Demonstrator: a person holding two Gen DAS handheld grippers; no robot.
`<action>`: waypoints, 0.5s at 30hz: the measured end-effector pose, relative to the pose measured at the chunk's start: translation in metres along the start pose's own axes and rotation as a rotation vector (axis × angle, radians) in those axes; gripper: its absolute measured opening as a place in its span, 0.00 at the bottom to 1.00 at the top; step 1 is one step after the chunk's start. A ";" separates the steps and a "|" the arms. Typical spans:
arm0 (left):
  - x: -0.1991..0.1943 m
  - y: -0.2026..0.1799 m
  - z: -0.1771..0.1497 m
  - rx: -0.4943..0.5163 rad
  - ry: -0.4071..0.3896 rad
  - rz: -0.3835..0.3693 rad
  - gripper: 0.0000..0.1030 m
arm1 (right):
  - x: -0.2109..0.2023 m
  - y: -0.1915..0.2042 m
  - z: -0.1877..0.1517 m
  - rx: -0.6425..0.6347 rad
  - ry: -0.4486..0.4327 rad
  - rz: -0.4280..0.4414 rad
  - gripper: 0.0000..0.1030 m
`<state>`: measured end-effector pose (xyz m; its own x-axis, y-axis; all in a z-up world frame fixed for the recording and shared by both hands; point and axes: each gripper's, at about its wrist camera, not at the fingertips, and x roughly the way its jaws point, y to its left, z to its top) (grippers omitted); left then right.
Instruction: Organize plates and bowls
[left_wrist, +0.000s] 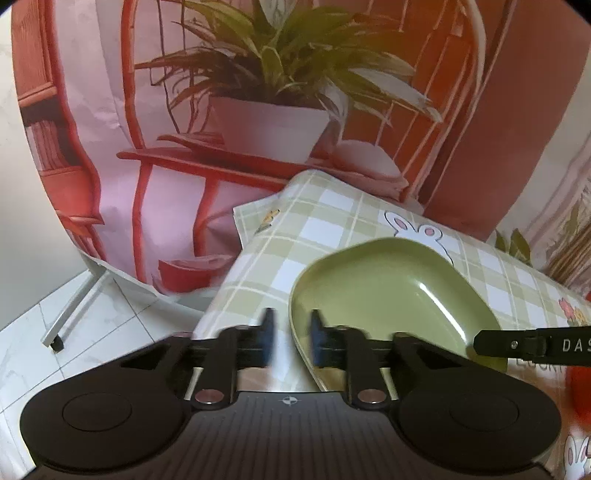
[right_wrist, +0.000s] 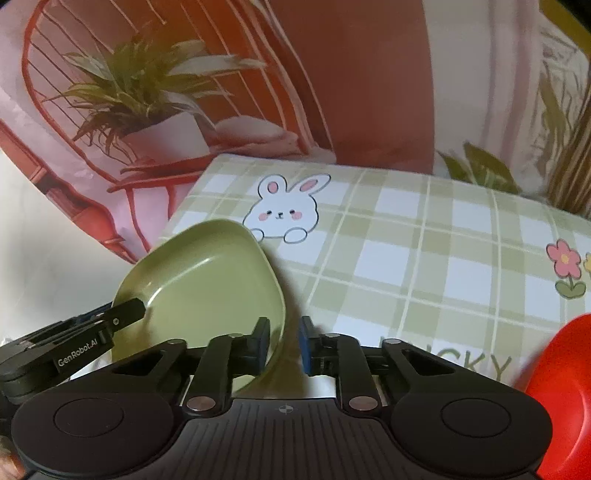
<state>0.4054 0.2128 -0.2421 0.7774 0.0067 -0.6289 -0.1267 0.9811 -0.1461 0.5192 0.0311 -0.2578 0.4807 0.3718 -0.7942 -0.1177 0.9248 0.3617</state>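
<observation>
Left tongs (left_wrist: 291, 341) and right tongs (right_wrist: 284, 345), each pinching opposite rims of green plate (right_wrist: 199, 280), apparently to carry it level above checked bench (right_wrist: 424, 258).

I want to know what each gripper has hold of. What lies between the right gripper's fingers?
In the right wrist view, the green plate's near rim sits between the right gripper's fingers. The left gripper reaches its far-left rim.

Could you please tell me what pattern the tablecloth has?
The tablecloth is a pale green and white check with cartoon rabbits and flowers, clearest in the right wrist view.
</observation>
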 end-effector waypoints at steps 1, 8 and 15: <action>-0.002 -0.001 -0.001 0.012 -0.007 -0.001 0.10 | -0.001 0.000 -0.001 0.006 0.001 0.004 0.08; -0.017 -0.001 -0.009 0.009 0.001 -0.001 0.10 | -0.018 0.002 -0.006 0.033 -0.001 0.027 0.07; -0.062 -0.003 -0.005 0.017 -0.009 0.005 0.10 | -0.063 0.014 -0.014 0.036 -0.020 0.071 0.07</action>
<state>0.3542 0.2087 -0.2061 0.7824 0.0136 -0.6227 -0.1206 0.9842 -0.1300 0.4752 0.0214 -0.2094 0.4896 0.4341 -0.7562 -0.1211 0.8927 0.4340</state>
